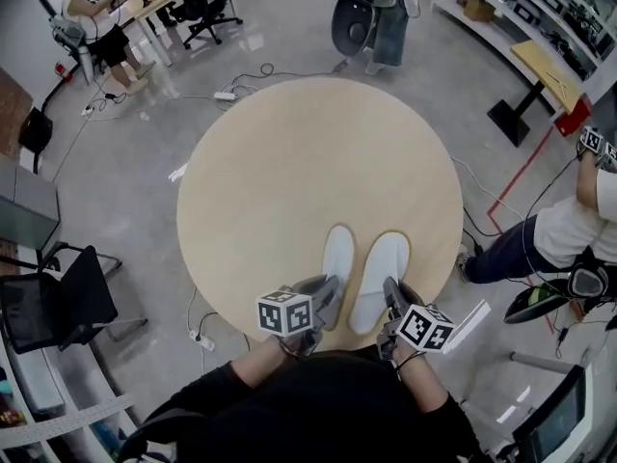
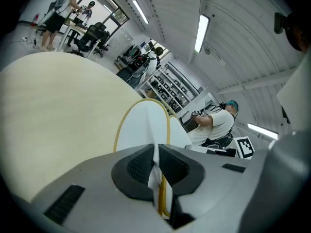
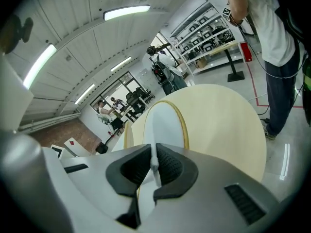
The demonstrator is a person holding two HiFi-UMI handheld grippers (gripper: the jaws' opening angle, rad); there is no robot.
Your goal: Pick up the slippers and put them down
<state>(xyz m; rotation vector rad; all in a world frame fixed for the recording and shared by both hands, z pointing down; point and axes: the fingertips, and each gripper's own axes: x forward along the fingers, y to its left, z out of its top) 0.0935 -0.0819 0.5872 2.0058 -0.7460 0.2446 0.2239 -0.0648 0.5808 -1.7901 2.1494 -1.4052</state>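
Two white slippers with yellow-edged soles hang side by side over the near edge of the round table (image 1: 289, 162). My left gripper (image 1: 328, 297) is shut on the heel rim of the left slipper (image 1: 337, 258), whose white sole (image 2: 143, 125) stretches ahead of the jaws in the left gripper view. My right gripper (image 1: 390, 302) is shut on the heel rim of the right slipper (image 1: 379, 280); its sole (image 3: 167, 125) fills the middle of the right gripper view. Both toes point away from me.
The light wooden table top spreads out beyond the slippers. A black office chair (image 1: 58, 302) stands at the left. A person (image 1: 564, 234) in a white shirt is at the right, another person (image 1: 381, 13) stands behind the table. Cables (image 1: 246, 85) lie on the floor.
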